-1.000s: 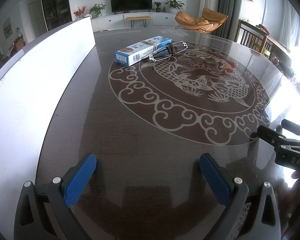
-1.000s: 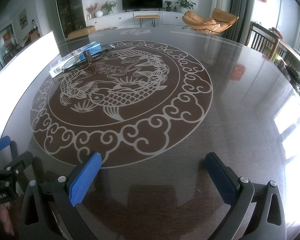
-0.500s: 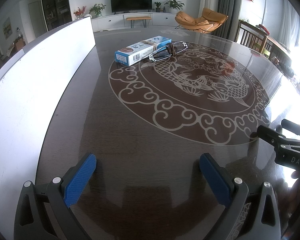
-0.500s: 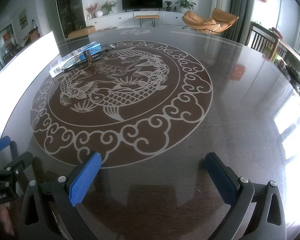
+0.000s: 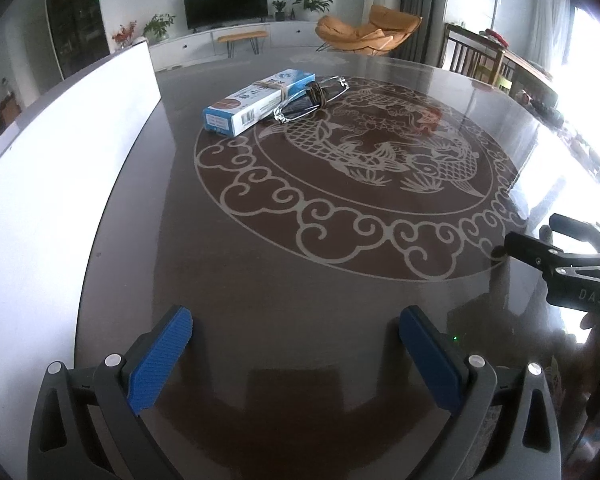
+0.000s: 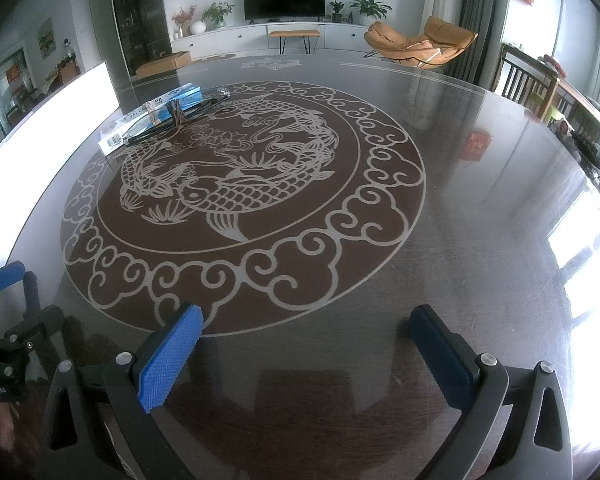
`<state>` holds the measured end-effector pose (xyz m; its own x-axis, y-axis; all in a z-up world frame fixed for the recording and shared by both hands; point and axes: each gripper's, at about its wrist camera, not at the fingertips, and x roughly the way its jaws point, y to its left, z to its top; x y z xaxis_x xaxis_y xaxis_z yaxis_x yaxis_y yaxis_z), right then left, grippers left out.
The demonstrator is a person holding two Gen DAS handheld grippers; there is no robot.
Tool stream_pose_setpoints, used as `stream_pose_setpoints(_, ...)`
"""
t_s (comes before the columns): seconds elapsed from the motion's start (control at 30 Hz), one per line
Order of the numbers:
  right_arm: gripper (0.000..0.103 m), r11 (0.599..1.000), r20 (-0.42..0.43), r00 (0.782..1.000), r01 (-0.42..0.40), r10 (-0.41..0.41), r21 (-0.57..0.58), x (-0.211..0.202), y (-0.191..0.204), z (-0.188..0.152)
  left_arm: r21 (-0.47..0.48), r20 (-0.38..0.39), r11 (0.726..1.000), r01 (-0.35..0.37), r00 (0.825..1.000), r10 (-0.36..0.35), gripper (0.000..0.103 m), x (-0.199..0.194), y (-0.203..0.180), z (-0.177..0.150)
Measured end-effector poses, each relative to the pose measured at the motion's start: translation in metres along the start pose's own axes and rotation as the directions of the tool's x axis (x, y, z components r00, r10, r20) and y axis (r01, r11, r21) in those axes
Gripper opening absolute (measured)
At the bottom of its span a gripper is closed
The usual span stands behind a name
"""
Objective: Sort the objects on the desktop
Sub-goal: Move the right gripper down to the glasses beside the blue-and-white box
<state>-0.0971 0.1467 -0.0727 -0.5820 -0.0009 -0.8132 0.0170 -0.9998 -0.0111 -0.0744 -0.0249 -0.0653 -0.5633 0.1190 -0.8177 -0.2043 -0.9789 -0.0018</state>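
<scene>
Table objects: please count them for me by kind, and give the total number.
Blue and white box: 1
Pair of glasses: 1
Brown hair tie, on the glasses: 1
Thin band around the box: 1
Total: 4

Box (image 5: 256,102) on the tabletop (image 5: 260,272) at the fish medallion's (image 5: 364,176) far-left rim, glasses (image 5: 312,98) leaning against the box's right side, white board (image 5: 60,184) left of the medallion, both well apart from the box.

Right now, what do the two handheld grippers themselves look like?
Both match. The left gripper and right gripper have dark grey angular frames with cut-out slots and silver screw heads, and jaws faced with ribbed blue pads. White lettering "DAS" marks the right gripper's body in the left view.
</scene>
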Motion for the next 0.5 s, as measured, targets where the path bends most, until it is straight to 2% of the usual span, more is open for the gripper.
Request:
stream_pose_setpoints(0.13,0.103,0.999,-0.033,0.999,-0.037,0.036,-0.031,0.012,0.005,0.022,-0.006,0.005,1.000,-0.006,1.000,0.006,0.103,0.000,0.000,-0.001)
stream_pose_setpoints(0.2,0.103,0.998,-0.032,0.997,-0.069,0.069,-0.014,0.019,0.010,0.049,-0.009,0.007,1.000,-0.007,1.000,0.007,0.103,-0.001,0.000,-0.001)
stream_pose_setpoints(0.27,0.103,0.990,-0.030,0.990,-0.139,0.139,0.013,0.031,0.023,0.085,-0.010,0.008,1.000,-0.006,1.000,0.006,0.103,0.000,0.001,-0.001)
stream_pose_setpoints(0.37,0.103,0.978,-0.073,0.976,-0.202,0.206,0.059,0.059,0.051,0.132,-0.009,0.007,1.000,-0.006,1.000,0.006,0.103,0.000,0.001,-0.001)
stream_pose_setpoints(0.5,0.103,0.959,-0.136,0.958,-0.230,0.253,0.164,0.094,0.085,0.175,-0.011,0.008,1.000,-0.006,1.000,0.006,0.103,-0.001,0.001,-0.001)
